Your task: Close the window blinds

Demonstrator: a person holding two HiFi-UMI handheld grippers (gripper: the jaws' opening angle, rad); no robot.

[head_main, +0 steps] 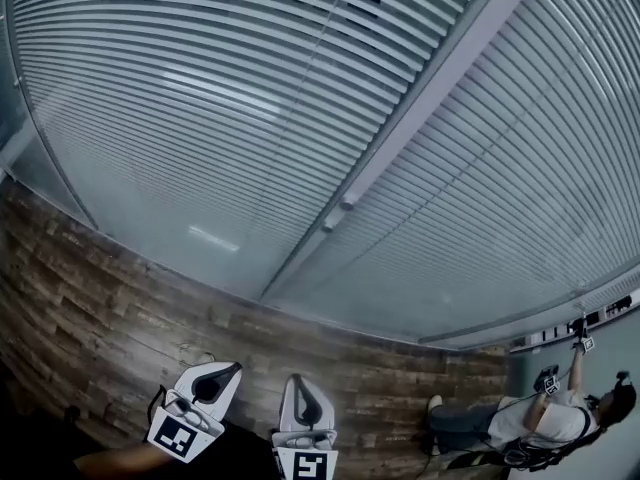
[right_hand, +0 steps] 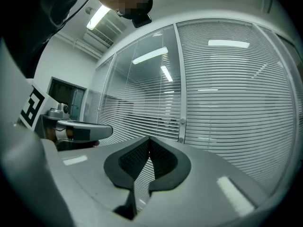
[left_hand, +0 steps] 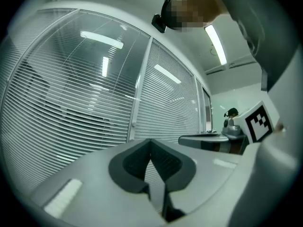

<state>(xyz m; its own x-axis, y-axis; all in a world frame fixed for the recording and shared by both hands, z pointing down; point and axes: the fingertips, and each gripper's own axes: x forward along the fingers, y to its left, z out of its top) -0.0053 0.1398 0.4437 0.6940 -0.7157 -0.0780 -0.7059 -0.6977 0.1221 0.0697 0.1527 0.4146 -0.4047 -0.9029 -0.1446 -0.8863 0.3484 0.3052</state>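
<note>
White slatted window blinds (head_main: 200, 98) fill two glazed panels split by a white frame post (head_main: 420, 118) that carries a small knob (head_main: 347, 204). In the right gripper view the blinds (right_hand: 236, 89) right of the post look denser, while a dim room shows between the slats (right_hand: 137, 103) to its left. My left gripper (head_main: 225, 373) and right gripper (head_main: 297, 380) are low in the head view, side by side, aimed at the blinds and short of them. The left gripper (left_hand: 151, 141) has its pads together with nothing held. The right gripper (right_hand: 149, 139) is likewise shut and empty.
Wood-plank floor (head_main: 100, 298) runs along the foot of the blinds. Another person (head_main: 560, 418) holding grippers stands at the far right by the wall. The right gripper's marker cube (left_hand: 258, 122) shows in the left gripper view.
</note>
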